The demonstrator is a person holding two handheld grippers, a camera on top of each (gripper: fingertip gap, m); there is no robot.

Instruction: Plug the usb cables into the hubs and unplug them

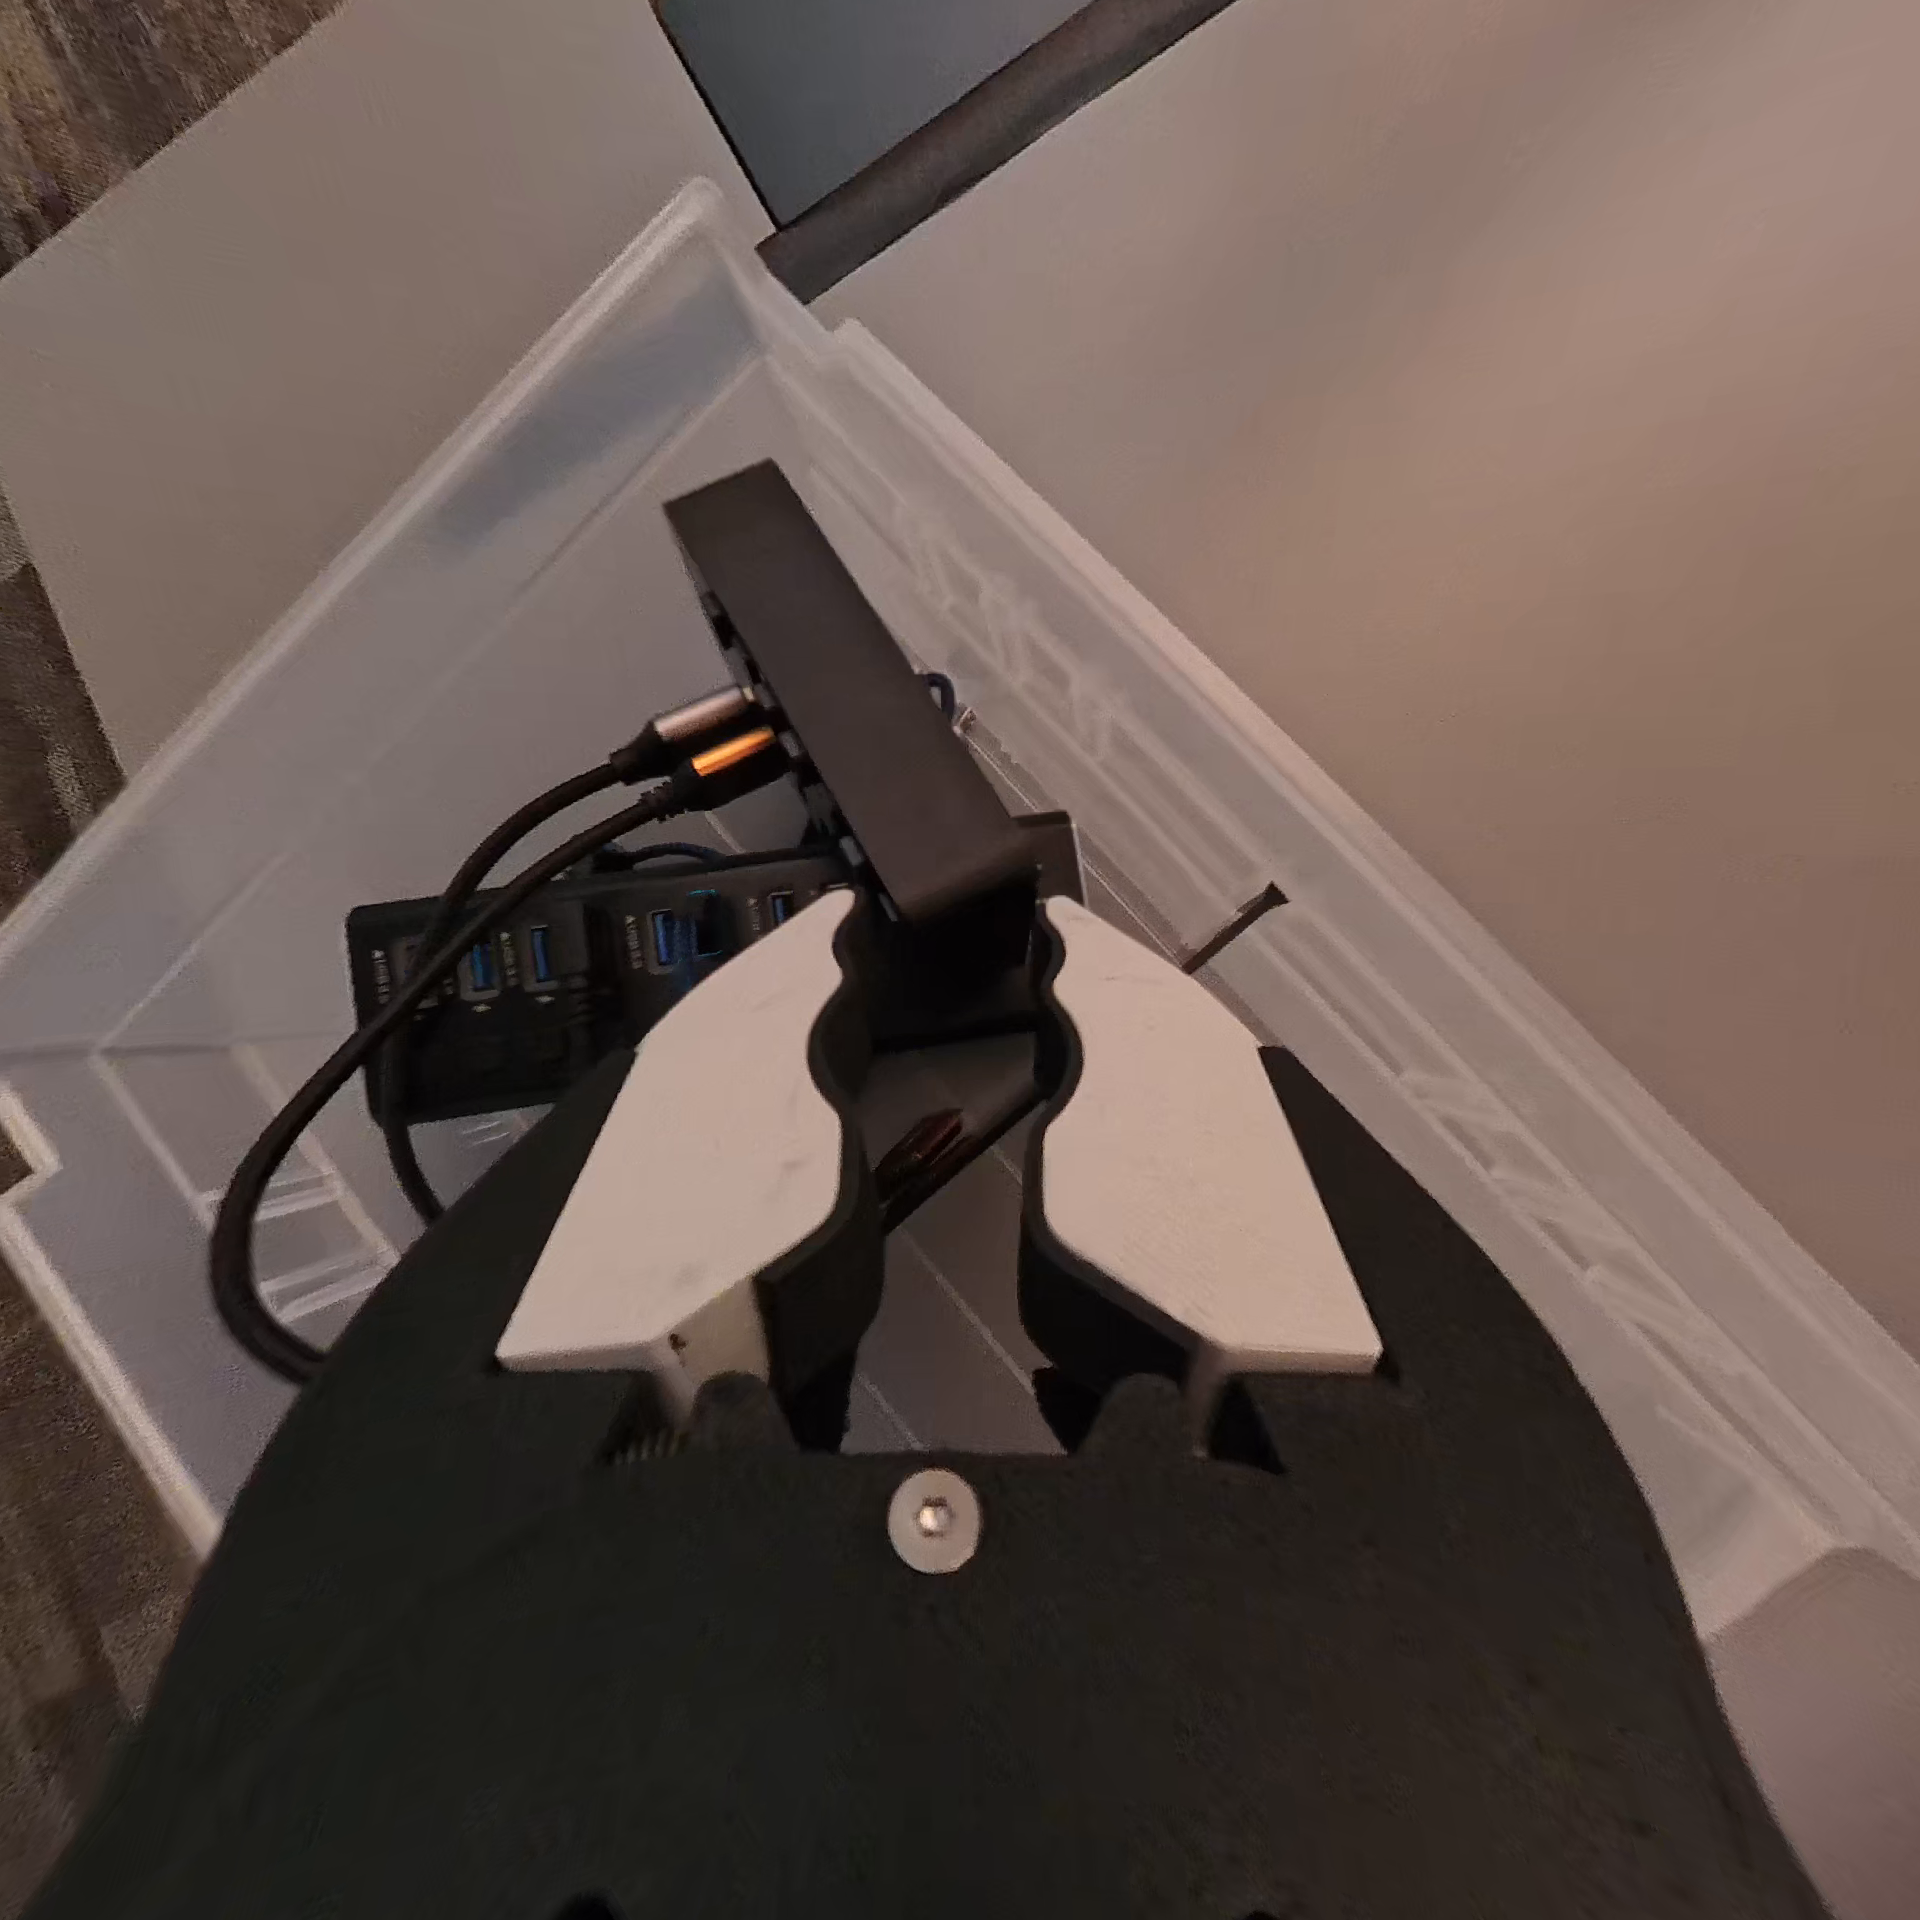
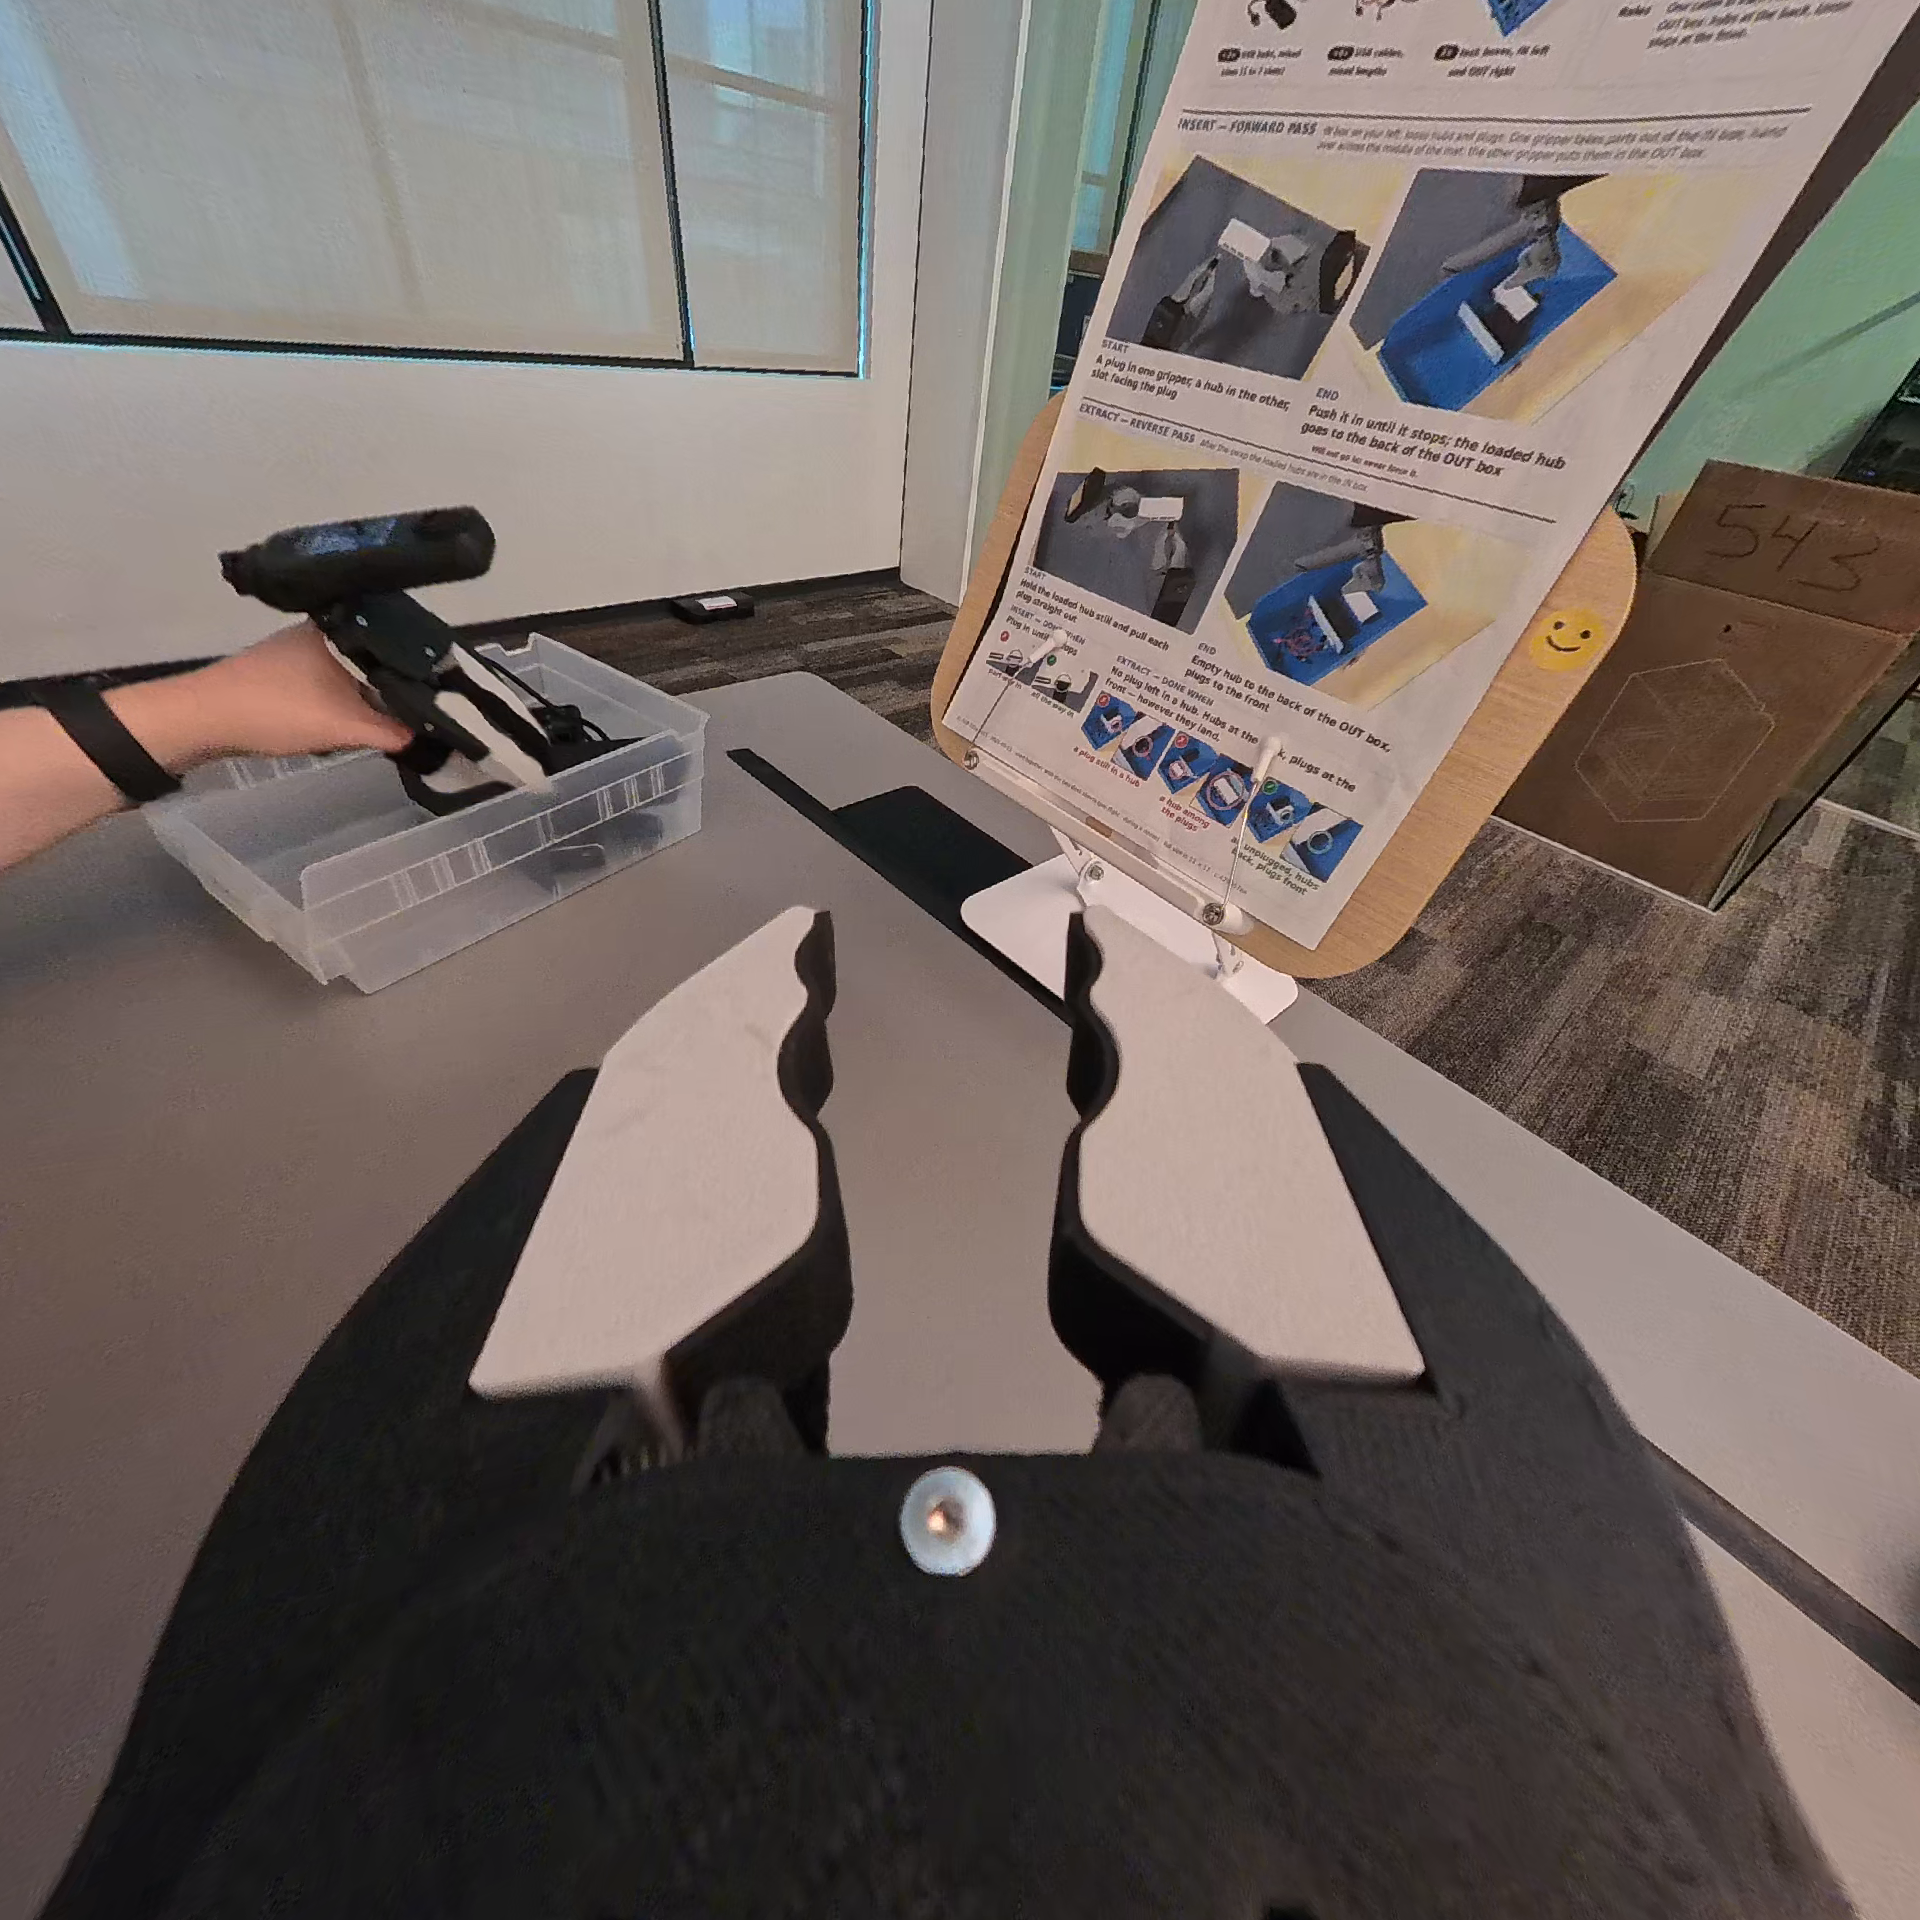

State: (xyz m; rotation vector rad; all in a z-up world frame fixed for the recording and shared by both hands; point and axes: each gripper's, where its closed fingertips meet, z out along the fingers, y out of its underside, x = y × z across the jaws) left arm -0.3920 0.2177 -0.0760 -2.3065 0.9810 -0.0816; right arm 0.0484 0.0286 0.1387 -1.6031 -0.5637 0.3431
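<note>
Left gripper [image 1: 945, 935] clamps the slim black rectangular USB hub [image 1: 831, 686]; two black braided cables [image 1: 416, 997] trail at nine o'clock and could snag the clear plastic bin [image 1: 1351, 935]. Right gripper [image 2: 951, 966] spread, empty.

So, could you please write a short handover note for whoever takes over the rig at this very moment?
Left gripper: shut on a dark hub, held tilted over the clear bin. Two cables are plugged into its side, with a silver plug and an orange plug.
Right gripper: open and empty above the grey table, facing the instruction sheet on its stand.
A second hub with blue ports lies on the bin floor.
Done: the held hub is picked up with cables in.
Left: probably bring it over the table and pull each plug out with the right gripper.
</note>
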